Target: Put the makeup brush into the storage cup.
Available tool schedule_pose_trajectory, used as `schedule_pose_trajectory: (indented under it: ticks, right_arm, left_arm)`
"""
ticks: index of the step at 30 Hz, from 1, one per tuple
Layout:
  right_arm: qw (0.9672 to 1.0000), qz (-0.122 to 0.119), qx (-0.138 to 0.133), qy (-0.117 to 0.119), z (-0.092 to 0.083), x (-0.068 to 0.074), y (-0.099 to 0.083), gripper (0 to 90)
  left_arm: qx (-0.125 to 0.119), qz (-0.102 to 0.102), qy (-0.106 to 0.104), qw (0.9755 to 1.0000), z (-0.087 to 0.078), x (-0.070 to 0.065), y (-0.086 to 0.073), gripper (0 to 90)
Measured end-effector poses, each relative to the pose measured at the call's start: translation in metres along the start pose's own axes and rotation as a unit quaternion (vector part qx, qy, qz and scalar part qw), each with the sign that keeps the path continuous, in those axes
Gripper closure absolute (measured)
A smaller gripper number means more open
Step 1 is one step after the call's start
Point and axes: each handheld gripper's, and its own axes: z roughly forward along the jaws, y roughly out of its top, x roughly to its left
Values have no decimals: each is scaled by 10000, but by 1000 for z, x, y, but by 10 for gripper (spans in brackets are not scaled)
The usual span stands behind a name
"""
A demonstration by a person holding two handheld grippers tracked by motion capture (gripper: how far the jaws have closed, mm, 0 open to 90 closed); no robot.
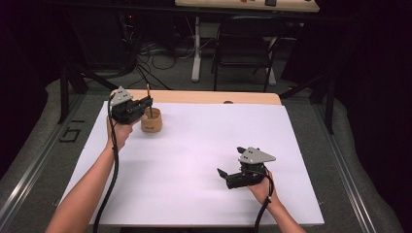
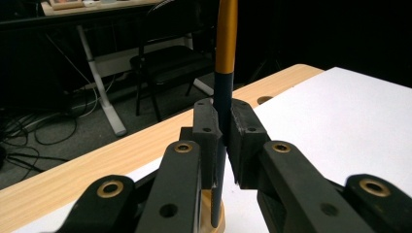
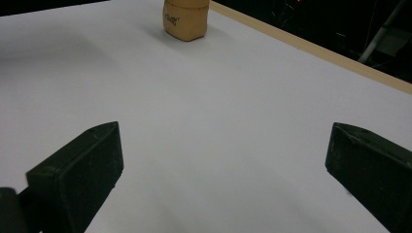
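1. The left gripper [image 1: 145, 103] sits at the far left of the white sheet [image 1: 194, 160], directly over the cup [image 1: 151, 121].
2. Its jaws are pinched on a pen [image 2: 224, 97], which stands upright between the pads (gold upper barrel, dark lower part).
3. In the left gripper view the pen's lower end drops into the cup [image 2: 214, 218], whose tan rim shows just under the jaws.
4. In the high view the pen [image 1: 148, 92] rises above the gripper, its top sticking up thin and brownish.
5. The cup is a small tan one, upright on the sheet, near the table's far wooden edge [image 1: 218, 97].
6. The right gripper [image 1: 222, 174] is held low over the near right part of the sheet, well apart from the cup, pointing left.
7. Its jaws are spread wide with nothing between them (bare white sheet shows in the gap).
8. In the right gripper view the cup [image 3: 186, 19] stands far ahead, with small dark writing on its side, too small to read.
9. A folding chair [image 1: 245, 43] stands beyond the table on the grey floor.
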Motion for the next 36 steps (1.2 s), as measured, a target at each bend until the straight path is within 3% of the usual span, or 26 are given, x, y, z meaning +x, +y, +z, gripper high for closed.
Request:
schedule_pose_trajectory:
  ticks: [25, 36]
  right_arm:
    - [10000, -14, 18, 9, 0, 0, 0, 0]
    - [10000, -30, 28, 22, 0, 1, 0, 0]
  left_arm:
    - [200, -73, 326, 9992, 20, 14, -9, 822]
    - [295, -120, 353, 9989, 24, 15, -13, 819]
